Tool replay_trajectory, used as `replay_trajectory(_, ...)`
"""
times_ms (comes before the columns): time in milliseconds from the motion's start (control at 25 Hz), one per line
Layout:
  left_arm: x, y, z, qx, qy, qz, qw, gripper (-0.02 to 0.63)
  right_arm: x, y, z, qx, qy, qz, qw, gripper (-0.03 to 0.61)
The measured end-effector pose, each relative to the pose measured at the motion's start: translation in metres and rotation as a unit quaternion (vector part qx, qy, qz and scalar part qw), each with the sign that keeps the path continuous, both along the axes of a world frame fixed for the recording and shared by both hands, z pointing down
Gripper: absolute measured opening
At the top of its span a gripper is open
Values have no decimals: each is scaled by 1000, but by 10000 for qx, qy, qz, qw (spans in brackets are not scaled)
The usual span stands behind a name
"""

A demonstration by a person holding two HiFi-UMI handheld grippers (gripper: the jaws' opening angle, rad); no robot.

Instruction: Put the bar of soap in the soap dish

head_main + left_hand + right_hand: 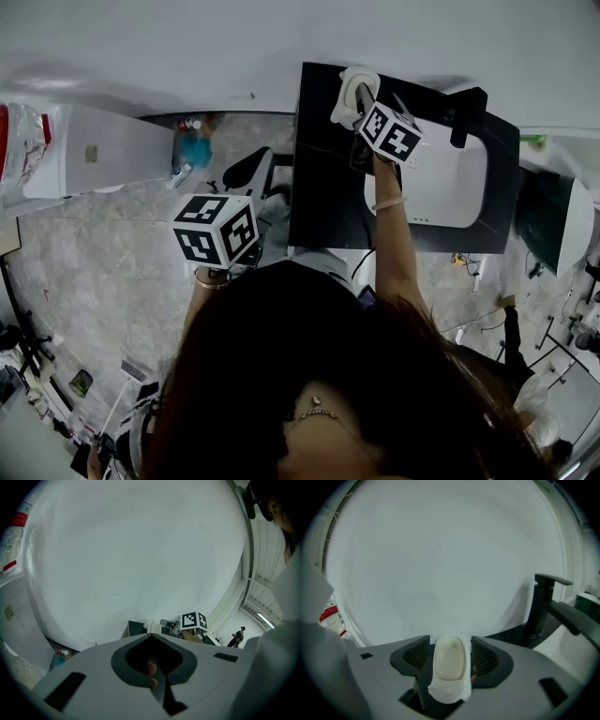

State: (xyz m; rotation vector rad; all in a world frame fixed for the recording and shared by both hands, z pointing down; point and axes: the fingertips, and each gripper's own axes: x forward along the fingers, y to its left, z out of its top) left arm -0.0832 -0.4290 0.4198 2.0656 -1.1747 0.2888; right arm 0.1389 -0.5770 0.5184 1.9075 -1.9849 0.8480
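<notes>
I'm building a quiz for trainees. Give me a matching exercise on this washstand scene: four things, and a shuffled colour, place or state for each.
1 left hand-held gripper
2 bar of soap
3 faucet
4 sink basin

a white, set in the black counter
b between the right hand-held gripper jaws
c black, upright
d jaws together, empty

Pairs: 1-d, 2-b, 3-c, 4-a

Looking down, I see my right claw (pixel 364 98) reaching across the dark worktop (pixel 323 187), its tip at a white soap dish (pixel 342 109) near the far left corner. A white basin (pixel 450 187) and a black tap (pixel 469 114) lie to the right. My left claw (pixel 217 231) hangs over the floor (pixel 94 253).
</notes>
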Motion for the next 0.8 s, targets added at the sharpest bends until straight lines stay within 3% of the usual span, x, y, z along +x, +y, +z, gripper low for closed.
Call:
replay_trajectory(320,25,16,-14,262,24,123,9996,-3,-11,51,-57,225,52,-601,9979,265)
replay_trajectory(560,44,34,-30,516,19,204,9985,-3,-18,103,-97,516,142,-785,9955,144)
replay_trajectory(800,61,54,-40,740,-139,272,9968,-3,-16,161,-129,723,112,-829,9939,81)
